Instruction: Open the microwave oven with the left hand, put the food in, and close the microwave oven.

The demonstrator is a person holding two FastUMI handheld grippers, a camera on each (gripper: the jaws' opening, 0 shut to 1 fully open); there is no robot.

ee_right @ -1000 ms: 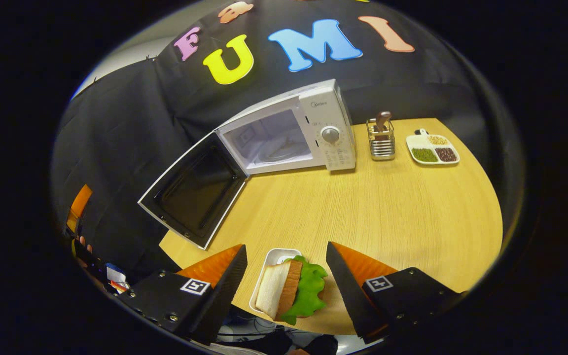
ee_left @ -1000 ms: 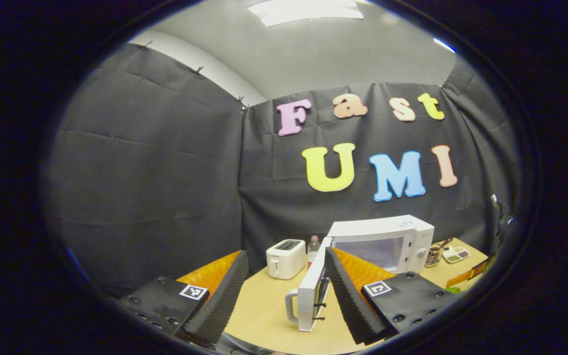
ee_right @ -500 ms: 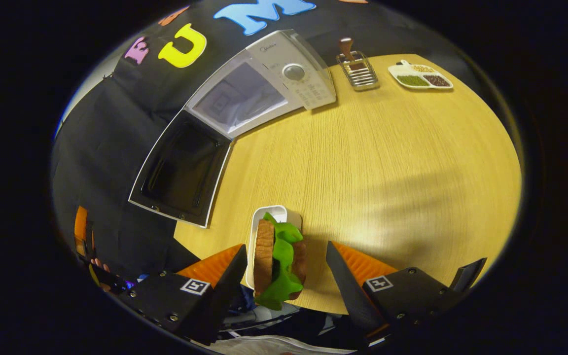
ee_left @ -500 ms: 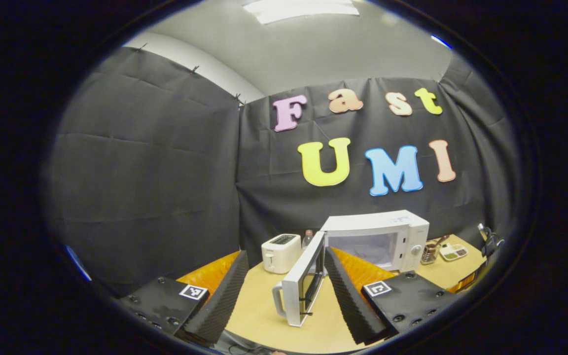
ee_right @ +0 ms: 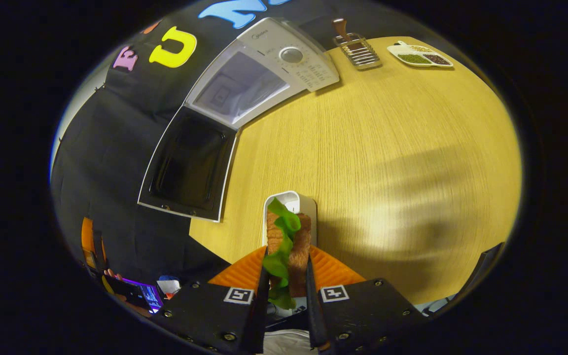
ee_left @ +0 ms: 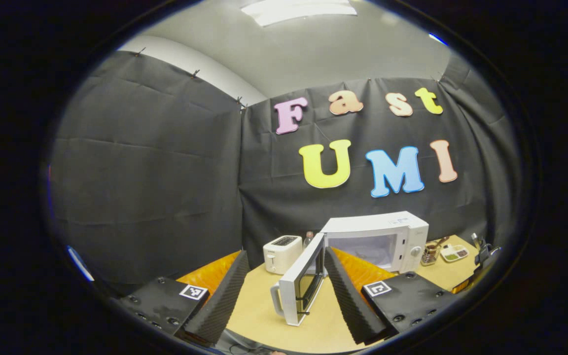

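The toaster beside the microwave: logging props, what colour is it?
White; the toaster shows best in the left gripper view.

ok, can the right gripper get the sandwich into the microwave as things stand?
Probably yes: the right gripper is clamped on the sandwich, the microwave door is swung wide, and bare table lies between.

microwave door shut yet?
No, the microwave door hangs wide open in the right gripper view, its cavity exposed.
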